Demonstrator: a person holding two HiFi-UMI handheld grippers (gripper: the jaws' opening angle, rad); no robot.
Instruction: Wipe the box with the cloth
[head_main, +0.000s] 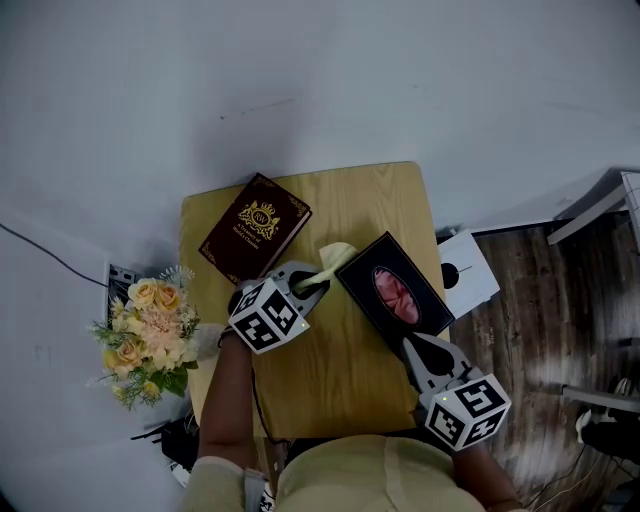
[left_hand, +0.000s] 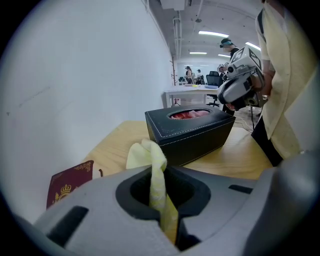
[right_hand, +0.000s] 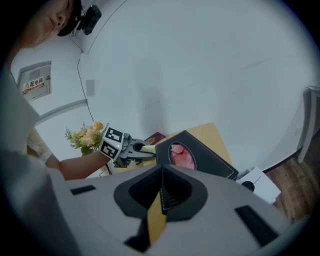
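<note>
A black tissue box (head_main: 395, 292) with an oval opening showing pink tissue lies slanted on the small wooden table (head_main: 330, 385). My left gripper (head_main: 318, 278) is shut on a pale yellow cloth (head_main: 333, 257), whose free end sticks out past the jaws just short of the box's far left corner. In the left gripper view the cloth (left_hand: 150, 160) hangs close in front of the box (left_hand: 190, 132). My right gripper (head_main: 418, 345) is shut on the box's near end; in the right gripper view the stitched box edge (right_hand: 161, 192) sits between the jaws.
A dark red book (head_main: 255, 228) with gold print lies at the table's far left corner. A bunch of yellow flowers (head_main: 148, 335) stands off the table's left side. A white box (head_main: 468, 272) rests on the floor to the right.
</note>
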